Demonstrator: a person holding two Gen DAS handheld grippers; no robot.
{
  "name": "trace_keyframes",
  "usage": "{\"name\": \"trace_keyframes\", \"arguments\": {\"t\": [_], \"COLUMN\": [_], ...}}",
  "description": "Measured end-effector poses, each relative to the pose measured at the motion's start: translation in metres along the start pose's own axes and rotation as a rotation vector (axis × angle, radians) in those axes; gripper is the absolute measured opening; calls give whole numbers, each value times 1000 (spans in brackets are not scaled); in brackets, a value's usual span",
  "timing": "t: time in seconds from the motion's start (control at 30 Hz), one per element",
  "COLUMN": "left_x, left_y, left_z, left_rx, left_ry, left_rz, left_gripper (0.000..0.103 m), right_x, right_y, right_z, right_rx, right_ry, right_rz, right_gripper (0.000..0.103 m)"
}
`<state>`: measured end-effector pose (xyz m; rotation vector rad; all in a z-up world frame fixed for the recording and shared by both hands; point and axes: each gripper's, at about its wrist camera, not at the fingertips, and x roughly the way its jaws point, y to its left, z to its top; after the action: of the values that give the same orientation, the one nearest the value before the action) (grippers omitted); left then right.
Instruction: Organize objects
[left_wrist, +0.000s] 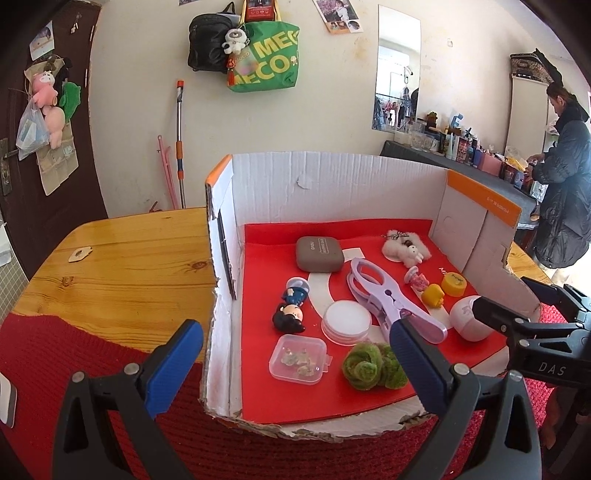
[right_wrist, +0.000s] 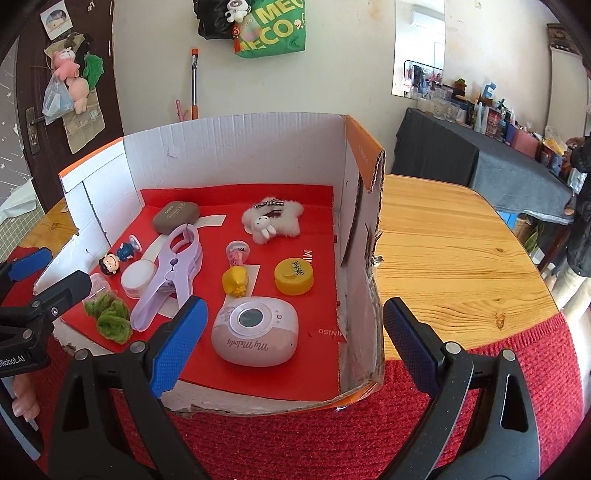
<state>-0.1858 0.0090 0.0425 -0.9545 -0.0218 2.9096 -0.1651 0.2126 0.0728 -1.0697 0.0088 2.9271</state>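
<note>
open cardboard box (left_wrist: 332, 184) with a red liner on a wooden table (left_wrist: 129, 258), front edge over a red mat (right_wrist: 295, 443). inside: grey case (left_wrist: 320, 254) at the back, white plush (left_wrist: 406, 249) beside it, lilac clip (left_wrist: 391, 302) in the middle, round white lid (left_wrist: 346, 321) touching the clip, two figurines (left_wrist: 291, 308) at the left, clear case (left_wrist: 299, 357) and green puff (left_wrist: 373, 365) near the front, yellow cap (right_wrist: 294, 276), yellow toy (right_wrist: 235, 281), pink device (right_wrist: 255, 332) at the front right. left gripper (left_wrist: 295, 362) and right gripper (right_wrist: 291, 336) both hover at the front edge, jaws spread wide, holding nothing.
</note>
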Motion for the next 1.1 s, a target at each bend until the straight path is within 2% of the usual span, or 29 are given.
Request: {"name": "trace_keyframes", "arguments": {"t": [1.1], "left_x": [1], "left_y": [1], "left_z": [0], "left_rx": [-3], "left_ry": [4], "left_rz": [8], "left_gripper": [103], "right_x": [-4], "right_y": [1], "right_z": [2], "right_rx": [-7], "right_ry": [-16], "right_rz": [-17], "right_gripper": [97]}}
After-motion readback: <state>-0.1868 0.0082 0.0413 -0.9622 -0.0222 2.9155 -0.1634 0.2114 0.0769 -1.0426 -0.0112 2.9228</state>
